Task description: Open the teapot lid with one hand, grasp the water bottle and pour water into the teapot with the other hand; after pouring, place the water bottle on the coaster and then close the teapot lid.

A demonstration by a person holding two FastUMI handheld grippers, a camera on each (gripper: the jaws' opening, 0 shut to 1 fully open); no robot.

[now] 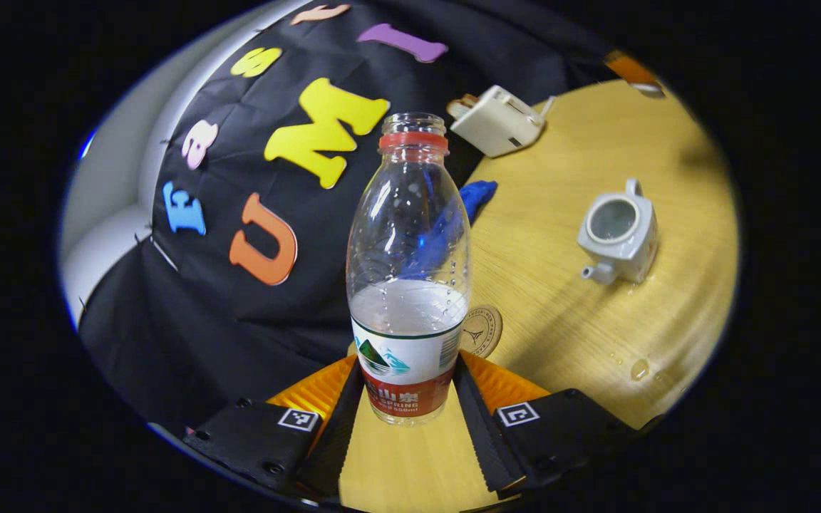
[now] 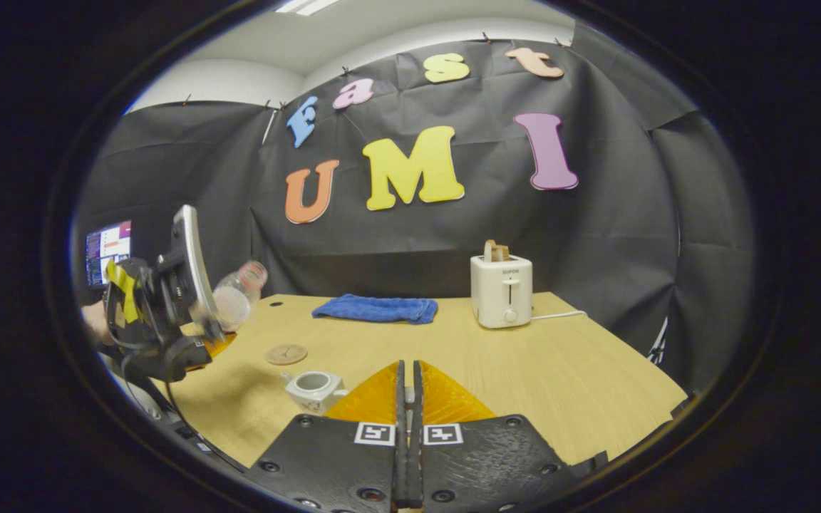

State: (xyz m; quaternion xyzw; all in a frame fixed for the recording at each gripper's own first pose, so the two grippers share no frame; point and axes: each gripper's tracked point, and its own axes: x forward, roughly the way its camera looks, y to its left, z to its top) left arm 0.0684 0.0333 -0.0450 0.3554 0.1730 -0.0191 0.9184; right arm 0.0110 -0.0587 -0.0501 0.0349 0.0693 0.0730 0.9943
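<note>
Your left gripper (image 1: pixel 408 399) clamps the uncapped water bottle (image 1: pixel 408 271) above the tabletop (image 1: pixel 596 214); tilt it before reaching the coaster (image 1: pixel 483 329) and water spills. Your right gripper (image 2: pixel 406 399) is closed, possibly holding the lid.

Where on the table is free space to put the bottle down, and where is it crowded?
Free: the coaster, bare, between the teapot and the blue cloth; also the wide tabletop in front of the toaster. Crowded: around the open teapot, with water drops near it.
</note>
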